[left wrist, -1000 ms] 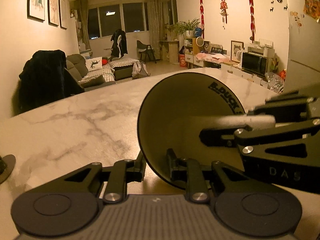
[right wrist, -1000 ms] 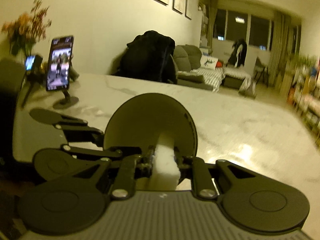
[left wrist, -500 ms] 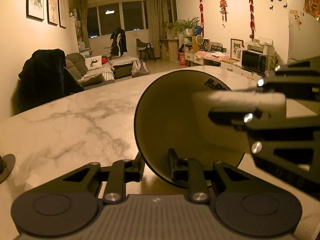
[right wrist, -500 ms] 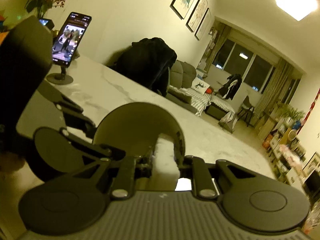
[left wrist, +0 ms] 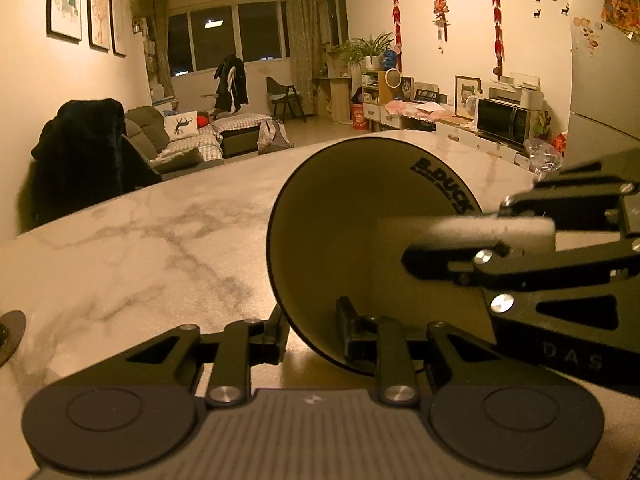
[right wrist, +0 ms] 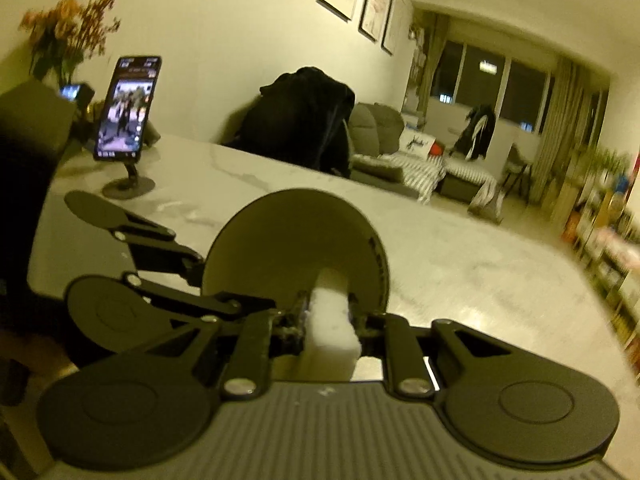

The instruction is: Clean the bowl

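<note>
Bowl [left wrist: 352,240] tilted in left hand-held gripper [left wrist: 312,332]; right hand-held gripper [right wrist: 326,316] presses sponge [right wrist: 330,332] inside.

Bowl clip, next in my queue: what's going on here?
A person with a handheld gripper in each hand is wiping a bowl over a marble table. The left gripper has its jaws clamped on the bowl's rim, holding it tilted on edge. The right gripper grips a white sponge and pushes it into the bowl's inside. A phone on a stand sits further back on the table.
</note>
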`<state>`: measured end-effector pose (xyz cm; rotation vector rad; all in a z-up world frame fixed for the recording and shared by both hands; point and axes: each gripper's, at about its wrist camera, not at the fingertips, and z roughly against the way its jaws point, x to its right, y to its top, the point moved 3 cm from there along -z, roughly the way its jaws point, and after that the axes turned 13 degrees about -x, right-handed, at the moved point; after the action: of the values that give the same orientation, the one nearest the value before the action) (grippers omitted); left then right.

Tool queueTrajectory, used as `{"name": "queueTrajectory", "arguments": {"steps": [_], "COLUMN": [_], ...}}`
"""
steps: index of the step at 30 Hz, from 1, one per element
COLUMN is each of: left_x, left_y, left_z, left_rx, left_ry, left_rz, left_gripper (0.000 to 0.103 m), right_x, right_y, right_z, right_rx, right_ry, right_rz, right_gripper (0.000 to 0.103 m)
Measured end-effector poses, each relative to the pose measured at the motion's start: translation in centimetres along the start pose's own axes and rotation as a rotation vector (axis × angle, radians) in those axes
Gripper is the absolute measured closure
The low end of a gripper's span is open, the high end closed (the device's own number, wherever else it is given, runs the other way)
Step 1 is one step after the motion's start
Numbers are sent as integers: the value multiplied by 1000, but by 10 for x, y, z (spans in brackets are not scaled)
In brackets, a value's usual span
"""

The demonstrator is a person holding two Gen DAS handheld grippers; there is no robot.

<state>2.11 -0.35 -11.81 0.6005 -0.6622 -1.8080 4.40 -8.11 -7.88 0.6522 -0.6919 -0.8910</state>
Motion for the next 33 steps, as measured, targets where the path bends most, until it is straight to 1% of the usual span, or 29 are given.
{"name": "queueTrajectory", "arguments": {"steps": [3,9,11,15,20,23,27,29,33], "left_x": [-1,-1,-1,-3,-8,-8,-9,-10,-11], "left_y": [1,2,2,2,1,3,5,6,7], "left_z": [0,0,0,-1,-6,-7,-5,-4,-1], "left_rx": [-2,-2,-3,-10,-36,-33,-17,-8,11], "left_ry": [-3,-6,-9,-50,-160,-180,-176,-170,-157], "left_rz": [5,6,11,45,157,199,224,232,248], "left_gripper": [77,77,77,76,75,75,83,84,86], "right_x": [-6,-6,-6,-2,7,13,15,16,12], "right_y": [3,8,5,-1,-8,-12,-15,-14,-11], "right_z": [6,5,2,-4,-7,-9,-9,-8,-6], "right_rx": [24,25,15,-12,-35,-47,-41,-34,-25], "right_ry": [-69,-91,-87,-60,-28,-8,-7,-3,-8], "right_rz": [81,123,113,64,7,-27,-56,-73,-65], "right_gripper": [85,85,85,85,84,84,83,83,84]}}
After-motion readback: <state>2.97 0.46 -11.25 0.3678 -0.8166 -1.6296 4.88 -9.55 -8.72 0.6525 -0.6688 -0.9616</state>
